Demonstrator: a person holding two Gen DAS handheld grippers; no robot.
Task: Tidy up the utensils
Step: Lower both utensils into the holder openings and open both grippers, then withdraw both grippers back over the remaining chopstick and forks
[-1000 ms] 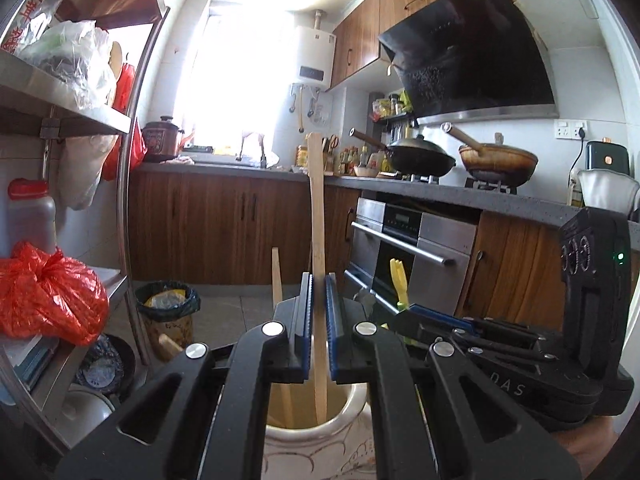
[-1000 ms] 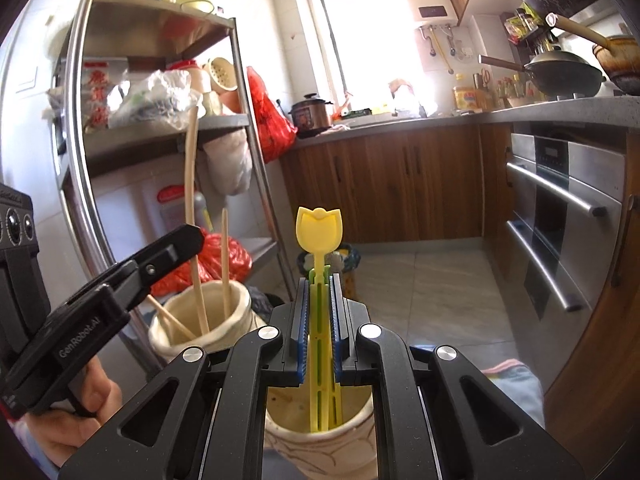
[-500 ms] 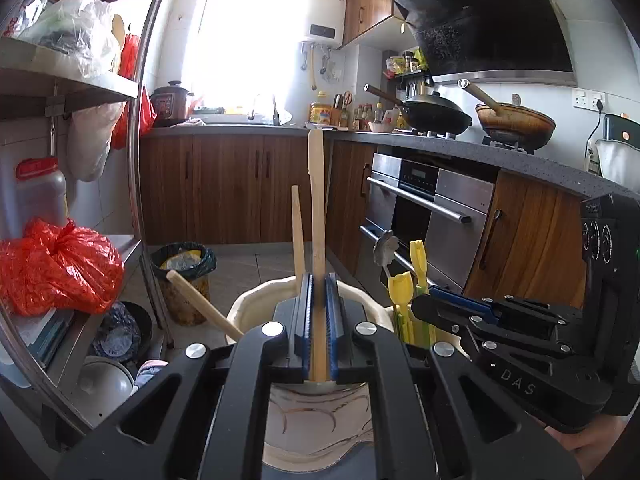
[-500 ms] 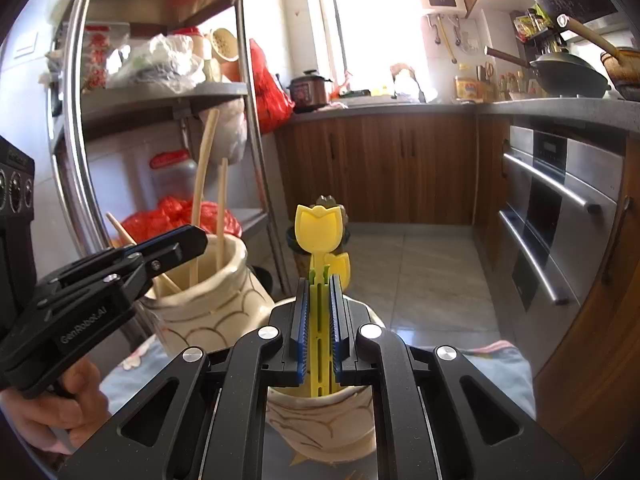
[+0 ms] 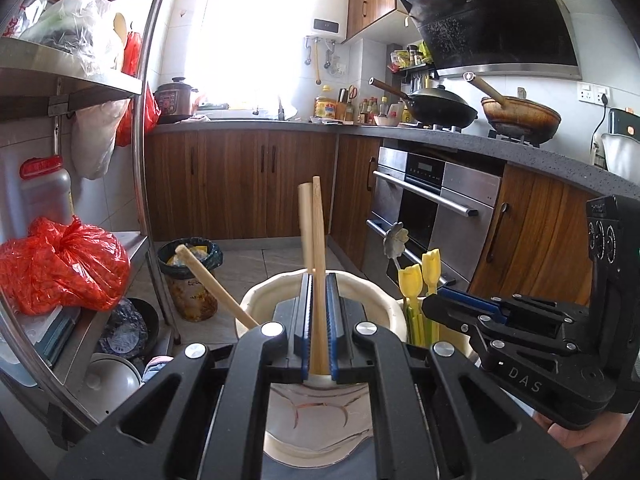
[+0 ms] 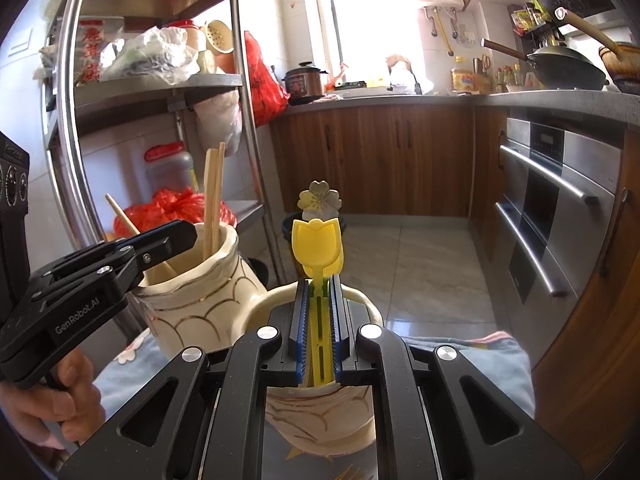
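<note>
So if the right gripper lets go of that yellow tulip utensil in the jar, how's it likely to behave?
The yellow tulip utensil looks like thin, slotted plastic, so probably light and slightly bendy. Released, it would likely just lean against the jar's rim, like the chopsticks in the neighbouring jar.

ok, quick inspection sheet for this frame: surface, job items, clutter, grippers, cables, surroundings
Surface: floral blue cloth under both jars.
Job's things: left jar holds wooden chopsticks; right jar holds yellow tulip-handled utensils and a flower-topped spoon.
Clutter: nothing seen on the cloth besides the jars.
Grippers: left gripper shut on a wooden chopstick standing in its jar; right gripper shut on a yellow tulip utensil over its jar.
Cables: one plugged at the wall socket; none near the work.
Surroundings: steel shelf rack, red bags, bin, oven, woks on the stove.
</note>
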